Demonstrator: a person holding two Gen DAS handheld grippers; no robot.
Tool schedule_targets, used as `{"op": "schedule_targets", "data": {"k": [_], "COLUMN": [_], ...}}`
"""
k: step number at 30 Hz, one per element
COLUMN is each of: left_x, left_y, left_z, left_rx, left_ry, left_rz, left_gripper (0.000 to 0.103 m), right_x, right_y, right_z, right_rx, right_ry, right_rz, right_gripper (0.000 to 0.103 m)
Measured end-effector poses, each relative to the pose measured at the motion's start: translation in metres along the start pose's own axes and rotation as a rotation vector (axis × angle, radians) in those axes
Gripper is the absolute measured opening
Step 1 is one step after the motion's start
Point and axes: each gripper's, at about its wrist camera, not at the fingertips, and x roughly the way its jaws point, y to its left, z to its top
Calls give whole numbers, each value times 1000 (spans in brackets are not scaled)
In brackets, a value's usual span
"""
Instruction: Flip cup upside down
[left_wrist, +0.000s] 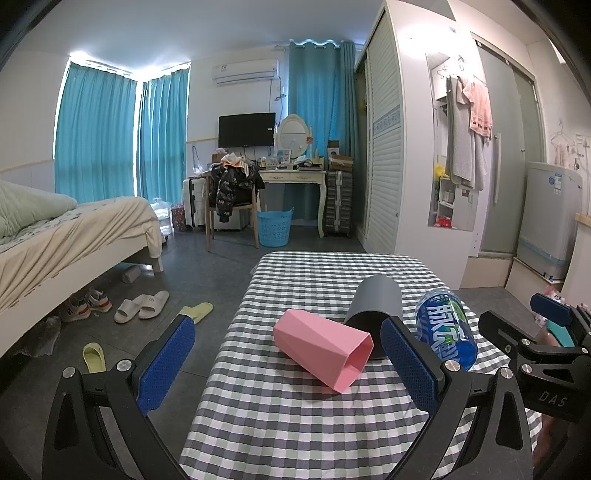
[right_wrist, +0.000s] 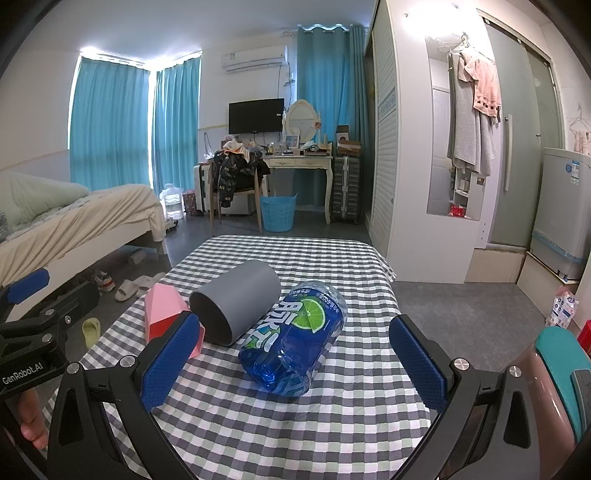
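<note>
On checked tablecloth (right_wrist: 280, 424): one pink cup (left_wrist: 325, 350), one grey cup (right_wrist: 236, 306), one blue bottle (right_wrist: 295, 339), all toppled; left tongs (left_wrist: 291, 369) and right tongs (right_wrist: 291, 365) spread, empty.

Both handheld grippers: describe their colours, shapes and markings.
The left gripper and right gripper share one build: angular black frames with silver round bolts, each carrying two flat fingers faced with textured blue pads. White lettering reads "DAS" on the right gripper's body in the left wrist view, and "GenRobot.AI" on the left gripper's body in the right wrist view. No cables visible.
</note>
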Motion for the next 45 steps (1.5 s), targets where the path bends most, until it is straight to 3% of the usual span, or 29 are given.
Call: {"op": "schedule_targets", "data": {"k": [36, 45], "left_x": [-1, 15], "left_y": [-1, 12], "left_z": [-1, -5], "left_rx": [-1, -24], "left_ry": [5, 54], "left_rz": [-1, 11], "left_gripper": [103, 103], "right_x": [5, 12], "right_y": [1, 9], "right_z": [-10, 2], "right_rx": [-1, -10], "right_ry": [11, 48], "right_rz": [-5, -23], "right_gripper": [103, 103]}}
